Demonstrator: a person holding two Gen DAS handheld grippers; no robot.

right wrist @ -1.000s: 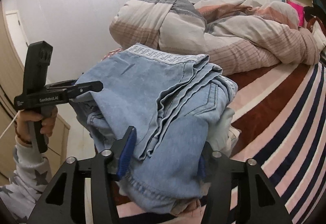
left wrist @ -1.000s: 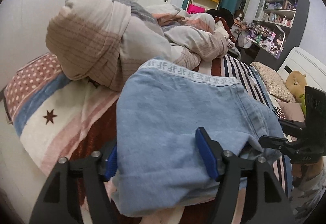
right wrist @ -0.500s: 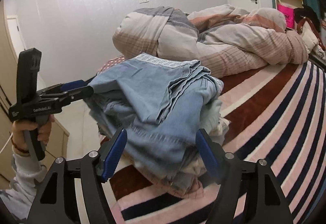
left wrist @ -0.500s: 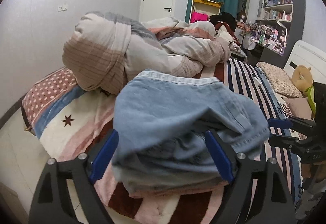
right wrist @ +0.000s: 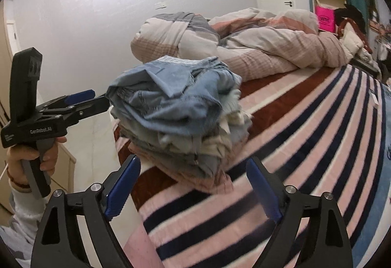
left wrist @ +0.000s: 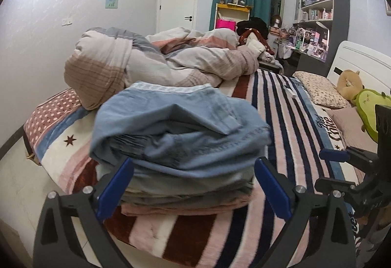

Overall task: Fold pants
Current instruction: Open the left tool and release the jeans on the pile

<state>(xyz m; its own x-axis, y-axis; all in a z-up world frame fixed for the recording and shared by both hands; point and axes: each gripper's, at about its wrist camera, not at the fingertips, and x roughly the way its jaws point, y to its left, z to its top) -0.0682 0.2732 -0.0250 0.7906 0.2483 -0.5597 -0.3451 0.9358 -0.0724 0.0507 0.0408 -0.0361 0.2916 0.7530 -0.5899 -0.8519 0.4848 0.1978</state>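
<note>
Folded light blue denim pants (left wrist: 176, 131) lie on top of a stack of folded clothes at the near corner of the striped bed (left wrist: 288, 126). They also show in the right wrist view (right wrist: 176, 99). My left gripper (left wrist: 193, 187) is open and empty, just in front of the stack, apart from it. My right gripper (right wrist: 193, 187) is open and empty, back from the stack's other side. Each gripper shows in the other's view: the left one (right wrist: 83, 99) beside the stack, the right one (left wrist: 334, 165) over the bed.
A bunched striped duvet (left wrist: 156, 65) lies behind the stack. Pillows (left wrist: 320, 92) and plush toys (left wrist: 366, 102) sit at the headboard. A shelf unit (left wrist: 320, 16), teal curtain and white door (left wrist: 178, 4) are at the back. The floor (right wrist: 97, 136) lies beside the bed.
Both grippers opened, let go of the denim pants and drew back from the stack. The pants now rest on the pile.
</note>
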